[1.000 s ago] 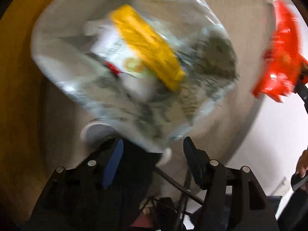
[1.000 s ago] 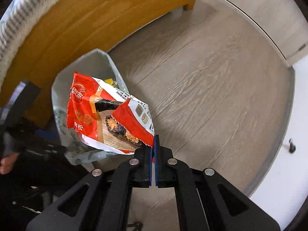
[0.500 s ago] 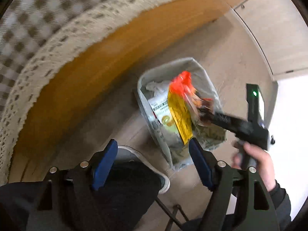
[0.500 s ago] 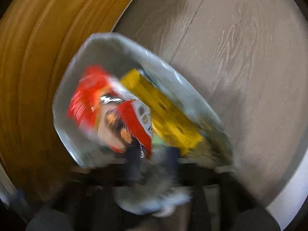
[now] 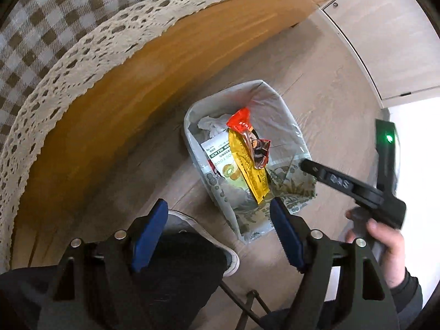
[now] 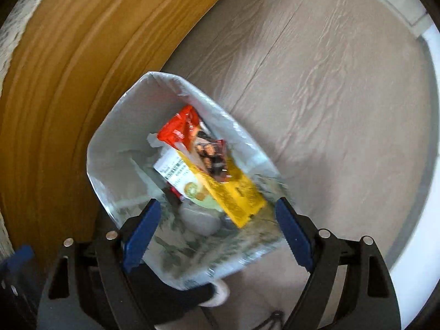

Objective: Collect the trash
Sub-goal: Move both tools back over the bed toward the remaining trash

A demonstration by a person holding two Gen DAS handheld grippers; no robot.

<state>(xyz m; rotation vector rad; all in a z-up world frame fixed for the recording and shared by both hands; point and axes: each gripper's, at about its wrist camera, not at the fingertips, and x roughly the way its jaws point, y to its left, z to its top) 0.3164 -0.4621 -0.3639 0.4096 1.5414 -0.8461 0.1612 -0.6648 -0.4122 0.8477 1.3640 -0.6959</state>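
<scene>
Trash is mostly where it belongs, judging by the lined bin (image 5: 242, 148) on the wooden floor (image 5: 330, 88), which serves as the landmark here. Left of the bin runs the wooden bed frame (image 5: 115, 104) under a checked, lace-edged cover (image 5: 55, 44); no litter shows on the strip of floor between them. Just below and left of the bin, the left gripper (image 5: 218, 231) hangs with its jaws spread and nothing between them, a person's shoe (image 5: 192, 225) and dark trouser leg beneath it. Inside the bin lie crumpled white paper (image 5: 211, 125), a white and green packet (image 5: 220, 159), a long yellow wrapper (image 5: 249, 170) and, on top of that, the red snack wrapper (image 5: 247, 137), which touches no gripper and rests wholly within the liner. Over the bin's near edge, the right gripper (image 6: 217, 231) points down into it; its jaws have just been opening, now stand wide apart, and hold nothing, so the red wrapper counts as dropped in. Right of the bin, a hand (image 5: 385, 247) carries that gripper, and the floor beyond looks bare up to the pale wall panels. As far as these views reach, this item is done; whether more trash waits elsewhere in the room cannot be told from here
</scene>
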